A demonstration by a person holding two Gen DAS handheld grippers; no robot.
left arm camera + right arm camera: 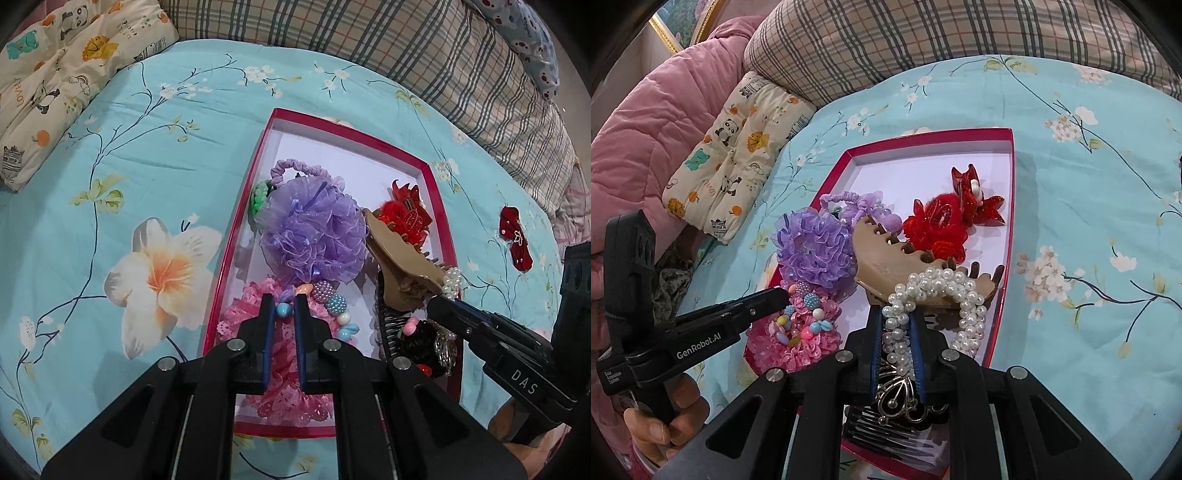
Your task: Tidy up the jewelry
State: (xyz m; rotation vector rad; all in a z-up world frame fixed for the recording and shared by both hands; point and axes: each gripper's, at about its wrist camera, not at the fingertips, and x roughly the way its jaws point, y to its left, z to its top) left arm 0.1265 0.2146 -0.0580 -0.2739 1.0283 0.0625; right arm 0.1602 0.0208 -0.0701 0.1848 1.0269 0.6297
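1. Jewelry and hair pieces lie on the bed [147, 110], nearly all of them inside the red-rimmed box [236, 229]; its far end, toward 12 o'clock, is bare white floor.
2. Your biggest pieces crowd the near half: the purple mesh flower [314, 236] at centre, the pink lace scrunchie [288, 350] at 6 o'clock of it, the tan claw clip [897, 262] at 3 o'clock, and the red flower clip [942, 225] beyond that.
3. Your right tool [897, 332] is closed on the pearl strand [938, 291], which drapes over the tan clip. This looks like the placing step, and the log hints the grip may be starting to ease.
4. Your left tool [284, 314] is closed, with nothing seen pinched; its tips rest at the beaded top of the pink scrunchie.
5. One small red bow [515, 236] sits outside the box, at 3 o'clock on the sheet, and looks like the next thing to fetch.
6. Next, release the pearls clear of the clip's teeth, since beads could snag there. Mind the right rim close beside the strand. Open room lies toward 12 o'clock in the box and all around it on the sheet.
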